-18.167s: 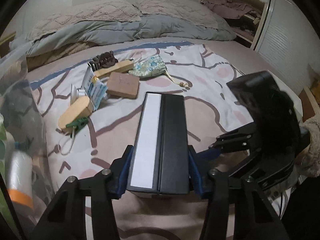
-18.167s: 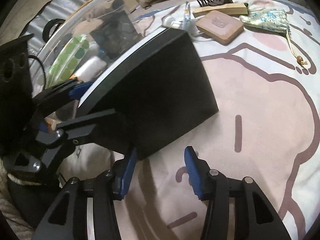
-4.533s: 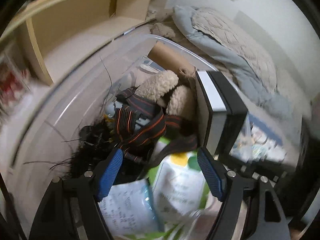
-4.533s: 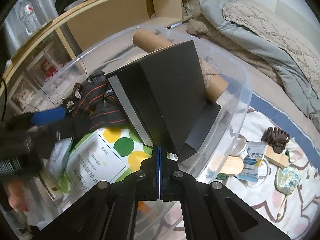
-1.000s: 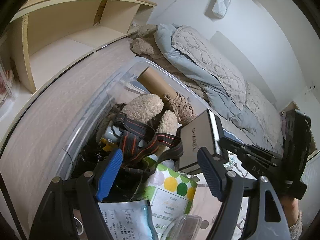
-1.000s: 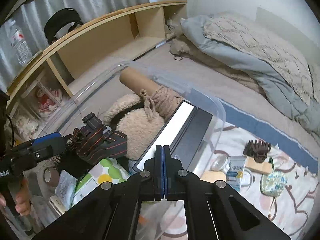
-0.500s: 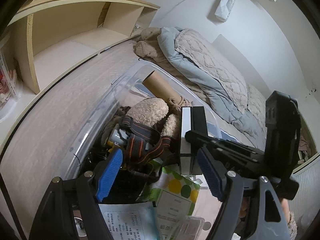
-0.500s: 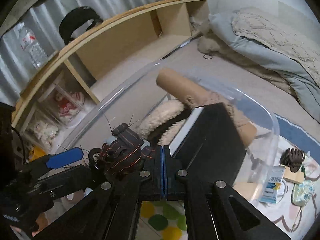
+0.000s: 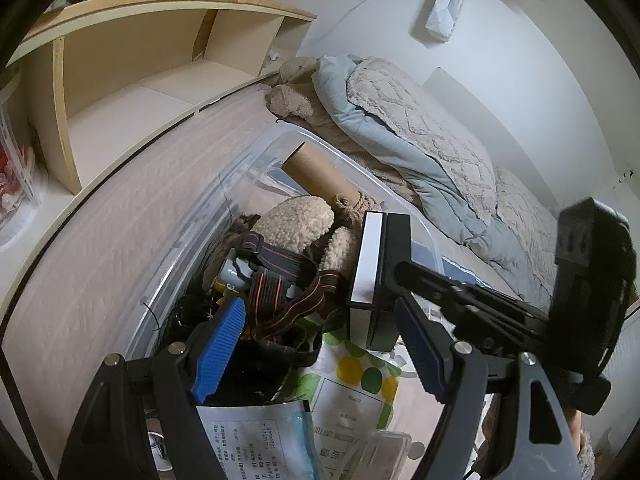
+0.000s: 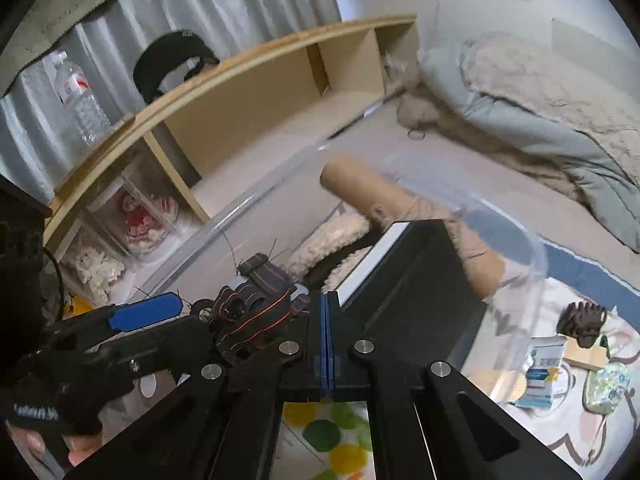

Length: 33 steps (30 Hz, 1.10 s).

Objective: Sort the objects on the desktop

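Note:
A black box with a white stripe (image 9: 380,272) stands on edge inside the clear plastic bin (image 9: 248,168), leaning by the fluffy beige item (image 9: 296,220). My left gripper (image 9: 316,344) hovers open over the bin, nothing between its blue pads (image 9: 218,344). My right gripper (image 10: 325,300) is shut and empty. In the left wrist view its tip (image 9: 400,270) rests at the box's black side; whether it touches I cannot tell. The box (image 10: 412,288) fills the middle of the right wrist view. On the bed lie a hair claw (image 10: 582,322), a blue-white packet (image 10: 546,364) and a floral pouch (image 10: 606,386).
The bin also holds a cardboard tube (image 9: 320,176), a black-and-orange strap (image 9: 280,276) and a polka-dot packet (image 9: 352,372). A wooden shelf (image 9: 140,80) runs along the left, with a water bottle (image 10: 82,100) and a black cap (image 10: 172,64) on top. Bedding (image 9: 400,128) lies behind.
The box has gone from lying tilted to standing on edge in the bin. My shut right gripper has swung left along it. The left gripper has stayed put and open.

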Motion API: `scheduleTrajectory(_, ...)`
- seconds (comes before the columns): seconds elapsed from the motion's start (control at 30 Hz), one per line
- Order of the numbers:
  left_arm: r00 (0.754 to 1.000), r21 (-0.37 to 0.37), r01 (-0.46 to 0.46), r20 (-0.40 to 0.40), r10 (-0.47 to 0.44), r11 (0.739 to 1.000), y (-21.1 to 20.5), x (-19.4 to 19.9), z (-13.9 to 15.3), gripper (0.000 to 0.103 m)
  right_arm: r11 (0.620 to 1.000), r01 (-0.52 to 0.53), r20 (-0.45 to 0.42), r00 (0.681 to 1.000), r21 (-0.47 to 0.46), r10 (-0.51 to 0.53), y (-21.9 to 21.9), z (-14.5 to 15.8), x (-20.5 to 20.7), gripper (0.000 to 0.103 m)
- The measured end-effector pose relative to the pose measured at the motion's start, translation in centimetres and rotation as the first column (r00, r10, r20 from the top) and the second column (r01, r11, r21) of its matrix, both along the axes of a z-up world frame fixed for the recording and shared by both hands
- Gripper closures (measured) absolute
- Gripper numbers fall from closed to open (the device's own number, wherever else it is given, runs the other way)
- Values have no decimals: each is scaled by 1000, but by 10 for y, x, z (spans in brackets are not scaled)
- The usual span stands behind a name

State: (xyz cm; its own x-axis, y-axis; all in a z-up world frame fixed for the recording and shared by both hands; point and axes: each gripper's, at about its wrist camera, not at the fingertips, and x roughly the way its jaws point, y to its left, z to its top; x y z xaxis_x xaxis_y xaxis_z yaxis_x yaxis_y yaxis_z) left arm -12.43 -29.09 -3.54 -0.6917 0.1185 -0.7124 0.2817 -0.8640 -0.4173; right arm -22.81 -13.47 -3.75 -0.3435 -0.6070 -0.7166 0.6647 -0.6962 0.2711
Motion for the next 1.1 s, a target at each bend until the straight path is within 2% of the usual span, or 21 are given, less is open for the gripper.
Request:
scheduleTrajectory(0.1, 1000, -8, 1, 3, -1, 1000, 3, 0, 1, 26, 999, 16, -10, 1000, -48, -17, 15, 4, 2, 102)
scheduleTrajectory(0.27, 1000, -51, -12, 1, 12, 999, 9, 3, 6, 25, 997, 32, -76, 996, -66, -37, 34, 12, 9, 101)
scheduleTrajectory(0.4, 1000, -89, -25, -14, 24, 996, 15, 7, 11, 13, 995, 56, -102, 993, -81, -64, 49, 15, 11, 101)
scheduleTrajectory(0.6, 999, -157, -36, -32, 32, 987, 27, 12, 20, 4, 990, 87, -108, 989, -114, -99, 67, 18, 12, 101)
scheduleTrajectory(0.77, 997, -190, -57, -59, 46, 980, 35, 20, 26, 2, 988, 96, -132, 985, -123, -112, 79, 22, 16, 100)
scheduleTrajectory(0.8, 997, -192, -59, -66, 47, 980, 36, 21, 28, 2, 989, 90, -127, 986, -119, -105, 81, 23, 17, 96)
scheduleTrajectory(0.83, 996, -193, -60, -70, 48, 979, 37, 22, 29, 2, 989, 94, -129, 986, -116, -109, 83, 24, 18, 86)
scheduleTrajectory(0.9, 996, -198, -61, -78, 46, 978, 40, 24, 32, 0, 988, 111, -158, 979, -110, -128, 88, 27, 23, 0)
scheduleTrajectory(0.97, 995, -207, -60, -86, 43, 976, 45, 27, 34, 0, 983, 131, -216, 964, -127, -157, 94, 30, 31, 0)
scheduleTrajectory(1.1, 995, -232, -58, -94, 37, 971, 55, 31, 38, 0, 983, 136, -248, 955, -126, -164, 103, 36, 37, 0)
